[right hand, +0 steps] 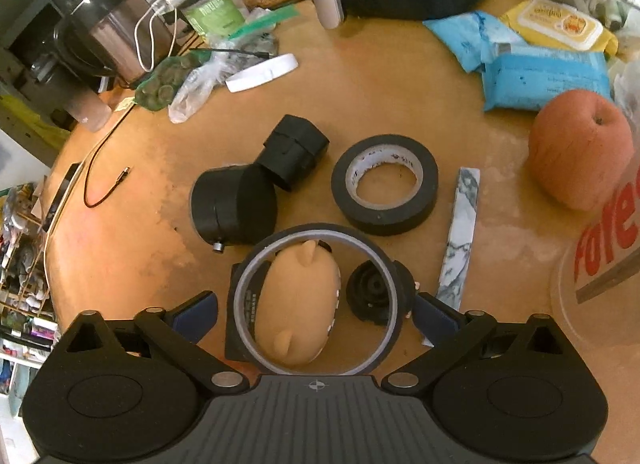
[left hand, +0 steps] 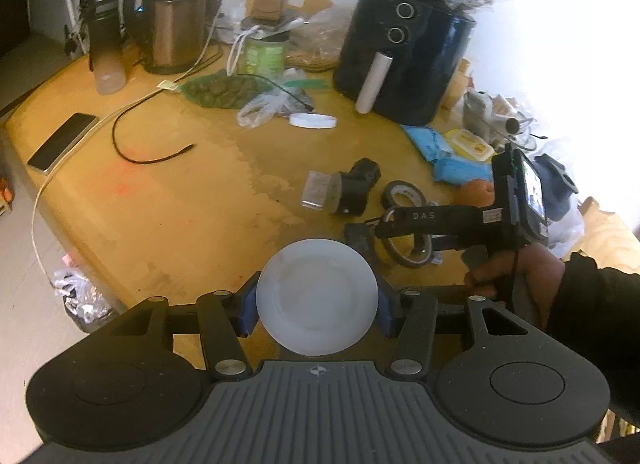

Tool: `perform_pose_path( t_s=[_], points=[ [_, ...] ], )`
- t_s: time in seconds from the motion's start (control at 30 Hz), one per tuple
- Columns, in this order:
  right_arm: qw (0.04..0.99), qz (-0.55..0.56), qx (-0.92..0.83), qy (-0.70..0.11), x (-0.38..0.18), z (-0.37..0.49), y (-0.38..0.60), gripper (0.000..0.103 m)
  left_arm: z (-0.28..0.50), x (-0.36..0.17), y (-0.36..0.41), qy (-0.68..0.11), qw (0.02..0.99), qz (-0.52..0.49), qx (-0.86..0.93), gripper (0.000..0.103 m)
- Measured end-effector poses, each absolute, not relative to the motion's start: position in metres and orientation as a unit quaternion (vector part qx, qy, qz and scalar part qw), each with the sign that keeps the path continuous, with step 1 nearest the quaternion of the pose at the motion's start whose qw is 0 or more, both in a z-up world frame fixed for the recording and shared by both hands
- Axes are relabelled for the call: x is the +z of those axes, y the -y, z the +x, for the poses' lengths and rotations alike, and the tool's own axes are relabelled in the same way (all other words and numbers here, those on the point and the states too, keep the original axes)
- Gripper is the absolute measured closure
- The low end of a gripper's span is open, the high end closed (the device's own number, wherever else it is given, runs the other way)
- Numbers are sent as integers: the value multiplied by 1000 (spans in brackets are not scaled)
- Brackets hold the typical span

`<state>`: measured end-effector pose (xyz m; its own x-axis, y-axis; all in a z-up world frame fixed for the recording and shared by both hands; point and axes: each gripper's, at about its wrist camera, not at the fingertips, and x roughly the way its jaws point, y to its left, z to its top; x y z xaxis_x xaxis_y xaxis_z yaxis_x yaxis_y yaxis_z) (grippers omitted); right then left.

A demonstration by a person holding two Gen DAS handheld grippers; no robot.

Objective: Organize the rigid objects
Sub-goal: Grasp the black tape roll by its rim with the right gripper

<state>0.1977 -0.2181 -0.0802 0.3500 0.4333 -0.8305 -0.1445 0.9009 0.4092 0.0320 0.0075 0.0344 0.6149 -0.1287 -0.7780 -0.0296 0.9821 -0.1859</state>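
**Left gripper clamping a white dish, right gripper straddling a tape ring**

The left gripper [left hand: 317, 300] is holding a round white dish [left hand: 317, 298] between its blue pads [left hand: 249, 310], which are pressing on the dish's left and right edges; the jaws are standing partly closed around it, above the near edge of the wooden table [left hand: 168, 200]. Just beyond the dish, the right gripper [right hand: 316, 314] is reaching in from the right side of the left view, a hand [left hand: 516, 276] in a dark sleeve gripping its handle.

In the right wrist view that gripper's jaws are standing wide apart, with a thin dark-rimmed tape ring [right hand: 320, 300] lying flat between them. The left pad is sitting clear of the ring; the right pad is just beside its rim, and I cannot tell whether it is touching. Inside the ring are lying a tan oval piece [right hand: 298, 304] and a small black ribbed part [right hand: 370, 296]. Ahead of the fingers, from left to right, are sitting a black cylinder [right hand: 234, 206], a black adapter block [right hand: 296, 152], a thick roll of black tape [right hand: 386, 184], a marbled strip [right hand: 460, 232] and an orange fruit [right hand: 580, 150].
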Motion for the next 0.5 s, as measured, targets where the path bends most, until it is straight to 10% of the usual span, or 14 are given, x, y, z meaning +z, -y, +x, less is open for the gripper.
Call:
perform_pose_path(
  t_s=[0.5],
  points=[
    [830, 156, 215, -490, -38, 175, 237, 11, 33, 36, -11, -438, 894, -91, -24, 50]
  ],
)
